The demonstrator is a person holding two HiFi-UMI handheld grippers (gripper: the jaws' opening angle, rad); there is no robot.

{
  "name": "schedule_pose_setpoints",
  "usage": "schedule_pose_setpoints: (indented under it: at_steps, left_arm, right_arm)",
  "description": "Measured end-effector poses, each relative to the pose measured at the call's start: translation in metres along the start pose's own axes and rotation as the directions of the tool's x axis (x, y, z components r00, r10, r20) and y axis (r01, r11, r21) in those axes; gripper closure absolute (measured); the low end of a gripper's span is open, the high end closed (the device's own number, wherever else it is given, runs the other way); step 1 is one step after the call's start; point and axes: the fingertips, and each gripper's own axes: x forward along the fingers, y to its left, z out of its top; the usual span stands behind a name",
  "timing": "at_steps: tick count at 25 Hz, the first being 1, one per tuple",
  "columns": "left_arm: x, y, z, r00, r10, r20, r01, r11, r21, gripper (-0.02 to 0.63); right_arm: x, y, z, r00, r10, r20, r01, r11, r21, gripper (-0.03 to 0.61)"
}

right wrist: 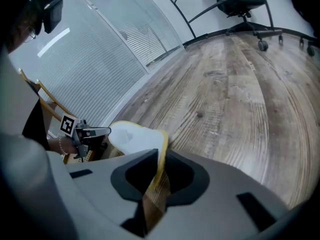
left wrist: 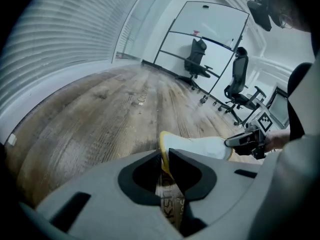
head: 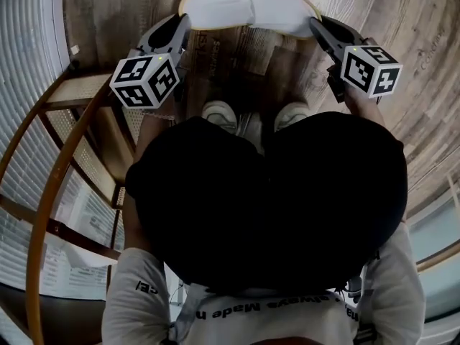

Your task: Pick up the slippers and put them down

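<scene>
In the head view a white slipper (head: 248,9) with a yellow rim and a brown printed sole hangs flat above the wooden floor, stretched between my two grippers. My left gripper (head: 183,21) is shut on its left end, and my right gripper (head: 316,26) is shut on its right end. The left gripper view shows the slipper (left wrist: 197,145) edge pinched in my left gripper (left wrist: 164,156), with the right gripper (left wrist: 247,140) at the far end. The right gripper view shows the slipper (right wrist: 135,136) clamped in my right gripper (right wrist: 161,156), opposite the left gripper (right wrist: 85,133).
A wooden chair (head: 65,121) with a cane seat stands at the left. The person's white shoes (head: 219,113) stand just below the slipper. Two office chairs (left wrist: 197,59) and a glass partition are far across the plank floor. White blinds (right wrist: 100,49) line the wall.
</scene>
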Motion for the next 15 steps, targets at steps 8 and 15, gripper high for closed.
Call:
schedule_pose_setpoints:
  at_steps: [8, 15]
  left_arm:
    - [0.006, 0.005, -0.01, 1.0, 0.013, -0.013, -0.013, 1.0, -0.014, 0.463]
    - [-0.03, -0.001, 0.008, 0.999, 0.042, -0.03, -0.044, 0.997, -0.067, 0.4]
  right_arm:
    - [0.005, -0.014, -0.013, 0.996, -0.086, -0.036, 0.084, 0.995, -0.057, 0.44]
    - [-0.028, -0.003, 0.001, 0.996, -0.093, -0.009, 0.093, 0.996, -0.012, 0.411]
